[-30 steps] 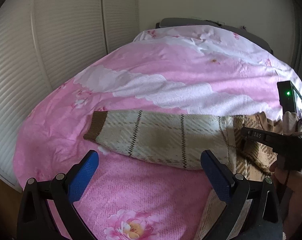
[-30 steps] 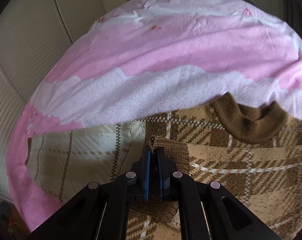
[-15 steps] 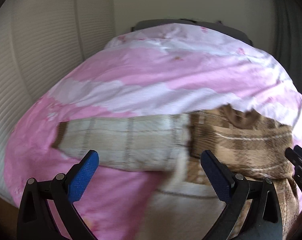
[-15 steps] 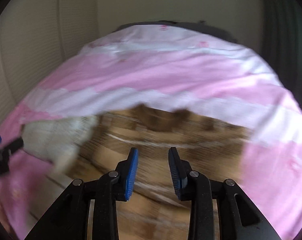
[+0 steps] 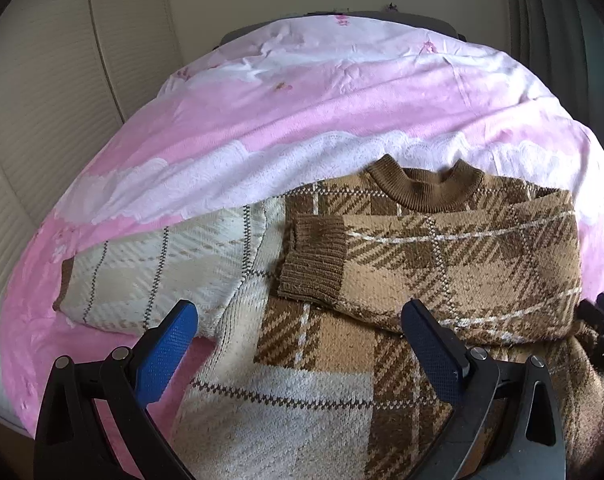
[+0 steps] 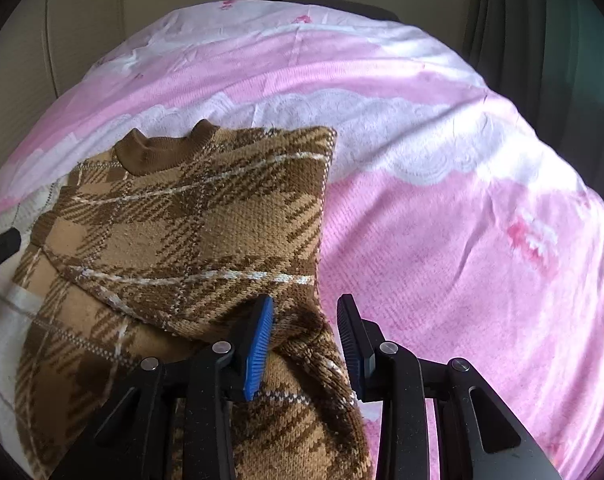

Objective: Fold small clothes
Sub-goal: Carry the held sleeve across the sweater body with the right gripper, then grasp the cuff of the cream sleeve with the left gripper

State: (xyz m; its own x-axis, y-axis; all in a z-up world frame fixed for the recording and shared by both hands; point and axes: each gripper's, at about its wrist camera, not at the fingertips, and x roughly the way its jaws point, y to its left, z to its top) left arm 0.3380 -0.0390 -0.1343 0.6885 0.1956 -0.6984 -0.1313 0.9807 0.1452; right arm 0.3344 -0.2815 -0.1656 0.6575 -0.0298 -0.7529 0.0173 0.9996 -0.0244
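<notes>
Plaid sweater (image 5: 382, 280) lies flat on pink bedspread (image 5: 302, 112), collar away from cameras. One brown sleeve (image 5: 442, 264) folded across chest; cream sleeve (image 5: 154, 268) extended sideways. Left hand-held gripper (image 5: 298, 344) wide open above hem. Right hand-held gripper (image 6: 304, 340) open, empty, over sweater's edge.

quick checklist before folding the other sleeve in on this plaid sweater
1. Brown sleeve folded across the sweater chest, cuff lying flat: ok.
2. Cream sleeve stretched out on the bedspread, not yet folded: not ok.
3. Left gripper jaws wide open, holding nothing: ok.
4. Right gripper jaws open, clear of the fabric: cannot tell, knit lies between them.
5. Collar flat at the far edge: ok.
6. Hem straight: cannot tell, hidden under the grippers.
</notes>
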